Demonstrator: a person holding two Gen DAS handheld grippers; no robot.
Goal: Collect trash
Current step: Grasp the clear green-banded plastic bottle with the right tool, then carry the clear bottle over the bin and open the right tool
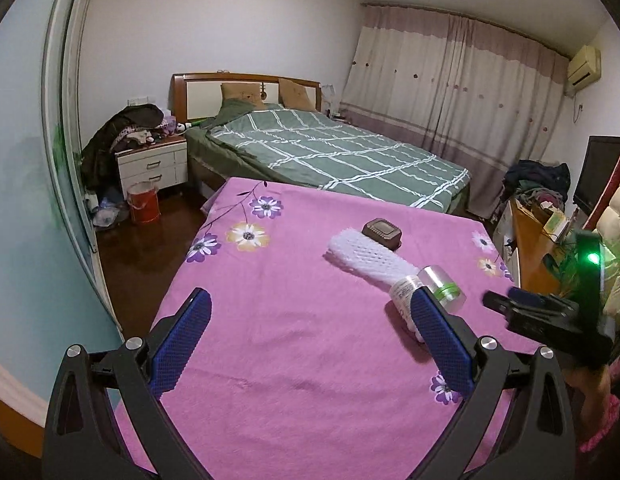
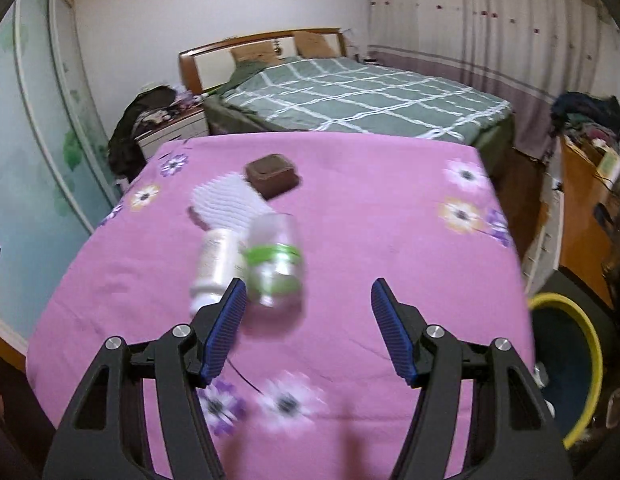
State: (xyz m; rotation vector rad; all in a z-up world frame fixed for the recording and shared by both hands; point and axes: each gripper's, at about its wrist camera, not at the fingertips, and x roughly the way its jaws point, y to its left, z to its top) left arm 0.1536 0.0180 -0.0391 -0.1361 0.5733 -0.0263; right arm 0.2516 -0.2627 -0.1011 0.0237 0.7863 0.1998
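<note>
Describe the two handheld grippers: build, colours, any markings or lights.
Both are matte black plastic, each with two angled arms with triangular cut-outs, joined by silver round-head pivot bolts. The fingers carry blue pads with a fine ribbed or knurled texture on the left gripper and right gripper. From the left wrist view the right gripper's body shows a lit green LED. No cables visible.

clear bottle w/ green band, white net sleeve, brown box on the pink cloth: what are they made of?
Clear bottle: looks like thin glossy plastic; see-through, with highlights.
White net sleeve: probably soft foam mesh; matte, open diamond holes.
Brown box: likely rigid plastic; smooth, dull sheen, moulded rim. Too small to be sure.
</note>
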